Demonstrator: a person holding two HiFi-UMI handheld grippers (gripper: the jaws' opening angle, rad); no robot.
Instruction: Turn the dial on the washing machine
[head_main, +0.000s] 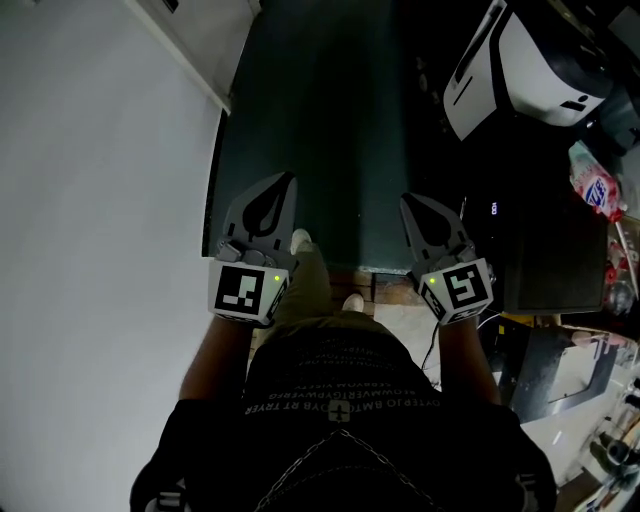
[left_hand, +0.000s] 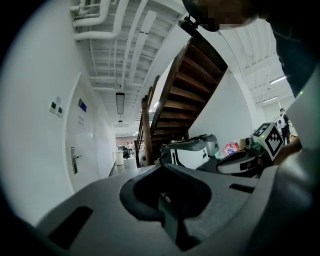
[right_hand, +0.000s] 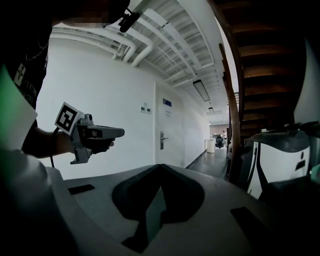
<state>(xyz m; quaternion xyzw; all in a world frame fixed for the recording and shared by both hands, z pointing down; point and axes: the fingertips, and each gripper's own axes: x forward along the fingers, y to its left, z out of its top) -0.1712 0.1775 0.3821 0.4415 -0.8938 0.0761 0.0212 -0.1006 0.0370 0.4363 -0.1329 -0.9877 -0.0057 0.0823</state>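
I am standing in a dim hallway with both grippers held out level at chest height, nothing between their jaws. In the head view my left gripper (head_main: 287, 182) points ahead over the dark floor, jaws together. My right gripper (head_main: 406, 199) is beside it, also shut and empty. A dark box-shaped machine (head_main: 540, 250) with a small lit display (head_main: 495, 208) stands just to the right of my right gripper. I cannot make out a dial in any view. The left gripper view shows the right gripper (left_hand: 245, 161) from the side. The right gripper view shows the left gripper (right_hand: 117, 131).
A white wall (head_main: 100, 200) runs along the left, with a door (right_hand: 167, 131) farther on. A dark wooden staircase (left_hand: 190, 85) rises ahead on the right. A white-and-black appliance (head_main: 530, 70) and a pink-patterned bag (head_main: 595, 185) sit at the right. The dark corridor floor (head_main: 320, 120) stretches ahead.
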